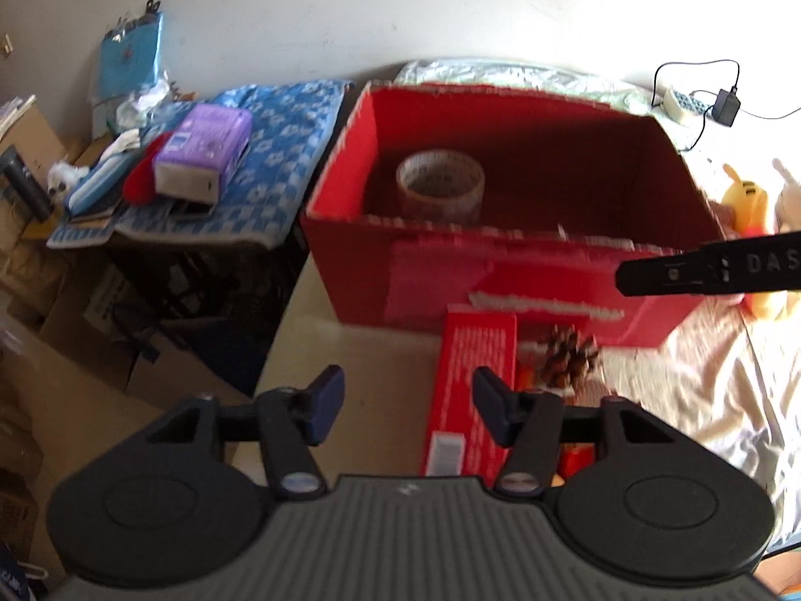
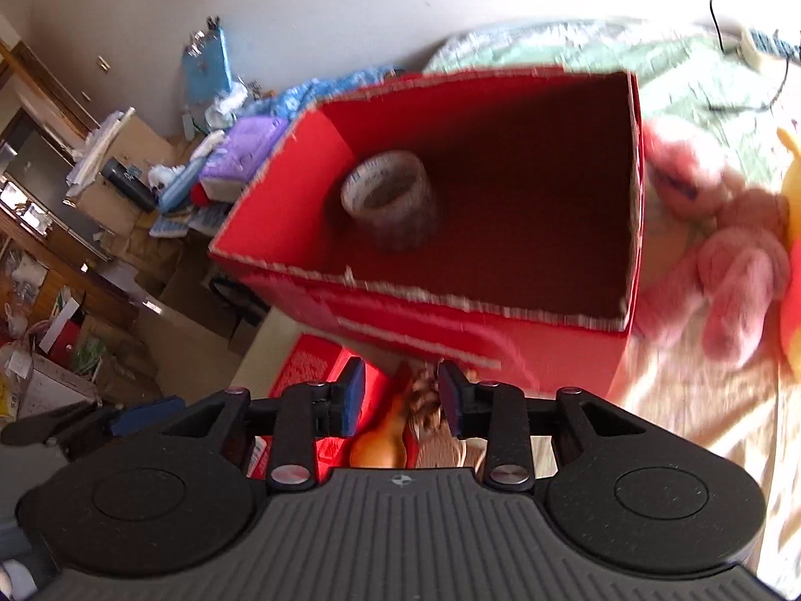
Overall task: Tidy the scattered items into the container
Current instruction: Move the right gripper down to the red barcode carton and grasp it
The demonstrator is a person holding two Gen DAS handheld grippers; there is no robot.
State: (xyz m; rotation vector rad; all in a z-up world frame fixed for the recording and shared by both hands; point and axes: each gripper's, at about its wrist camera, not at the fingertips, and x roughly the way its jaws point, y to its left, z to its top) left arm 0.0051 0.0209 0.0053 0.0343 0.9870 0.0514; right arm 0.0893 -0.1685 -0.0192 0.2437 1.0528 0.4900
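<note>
Both grippers look alike. The left gripper (image 1: 408, 403) and right gripper (image 2: 400, 395) are matte black, with ribbed grey housings, round side discs, silver pivot screws, and blue pads (image 1: 328, 400) lining the jaws.

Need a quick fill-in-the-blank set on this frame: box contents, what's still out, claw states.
1. The only item inside the red box is a roll of ____.
2. The pine cone lies ____ the box, in front of it.
3. The left claw is ____ and holds nothing.
4. The plush toy right beside the box is ____ in colour.

Missing words: tape; outside; open; pink
</note>
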